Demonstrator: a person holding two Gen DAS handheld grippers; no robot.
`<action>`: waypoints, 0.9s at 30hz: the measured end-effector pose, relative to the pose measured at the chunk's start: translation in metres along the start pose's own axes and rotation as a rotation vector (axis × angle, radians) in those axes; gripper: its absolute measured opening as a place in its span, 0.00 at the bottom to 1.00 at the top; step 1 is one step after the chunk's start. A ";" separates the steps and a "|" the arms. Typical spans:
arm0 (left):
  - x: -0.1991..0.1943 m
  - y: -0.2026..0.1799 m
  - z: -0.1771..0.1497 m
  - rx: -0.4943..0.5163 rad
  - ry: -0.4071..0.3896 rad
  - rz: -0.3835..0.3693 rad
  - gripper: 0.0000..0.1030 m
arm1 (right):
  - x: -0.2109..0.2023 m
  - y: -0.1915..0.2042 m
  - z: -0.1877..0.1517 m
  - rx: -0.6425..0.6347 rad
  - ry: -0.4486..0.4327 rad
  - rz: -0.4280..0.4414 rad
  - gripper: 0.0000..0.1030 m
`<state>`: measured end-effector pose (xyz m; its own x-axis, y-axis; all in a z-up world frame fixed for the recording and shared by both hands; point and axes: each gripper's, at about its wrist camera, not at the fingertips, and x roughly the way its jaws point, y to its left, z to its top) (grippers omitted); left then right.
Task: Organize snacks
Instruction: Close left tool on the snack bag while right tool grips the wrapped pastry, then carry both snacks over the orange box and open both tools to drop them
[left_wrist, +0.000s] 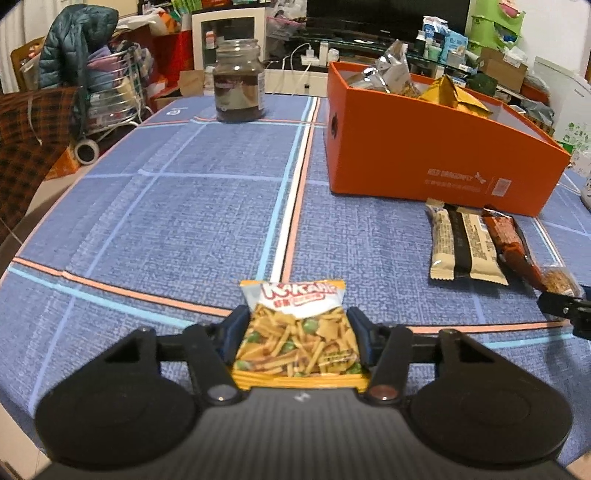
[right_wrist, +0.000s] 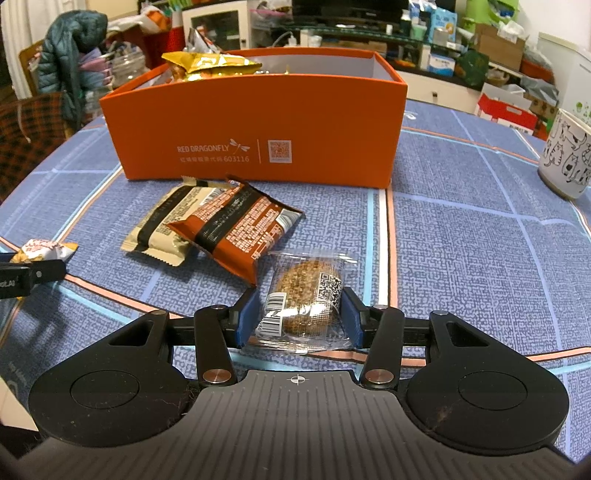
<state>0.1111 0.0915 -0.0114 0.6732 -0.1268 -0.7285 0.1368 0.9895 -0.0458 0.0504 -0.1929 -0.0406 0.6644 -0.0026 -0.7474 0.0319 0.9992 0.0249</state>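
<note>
My left gripper (left_wrist: 298, 325) is shut on a yellow and white chips packet (left_wrist: 299, 332) that lies on the blue checked tablecloth (left_wrist: 184, 221); its blue pads press both sides. In the right wrist view that packet (right_wrist: 44, 249) shows at the far left. My right gripper (right_wrist: 300, 314) is shut on a round sesame cookie in a clear wrapper (right_wrist: 306, 299), also down on the cloth. A beige snack bar (right_wrist: 162, 229) and a brown-orange one (right_wrist: 236, 229) lie overlapping before the orange box (right_wrist: 258, 110), which holds a gold packet (right_wrist: 207, 62).
A dark glass jar (left_wrist: 239, 81) stands at the table's far side, left of the orange box (left_wrist: 424, 147). A white mug with cat drawings (right_wrist: 567, 155) stands at the right edge. Beyond the table are a chair with a jacket and cluttered shelves.
</note>
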 end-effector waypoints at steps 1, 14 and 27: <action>0.000 0.001 0.000 -0.001 -0.002 -0.005 0.52 | 0.000 0.000 0.000 -0.001 0.000 0.000 0.34; -0.010 -0.002 0.007 0.034 -0.040 -0.015 0.51 | -0.002 0.005 0.000 -0.030 0.005 0.009 0.24; -0.015 -0.009 0.009 0.056 -0.051 -0.037 0.51 | -0.020 0.000 0.001 -0.054 -0.027 0.016 0.22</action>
<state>0.1061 0.0835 0.0059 0.7026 -0.1684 -0.6914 0.2020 0.9788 -0.0331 0.0378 -0.1929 -0.0252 0.6842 0.0133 -0.7292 -0.0188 0.9998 0.0006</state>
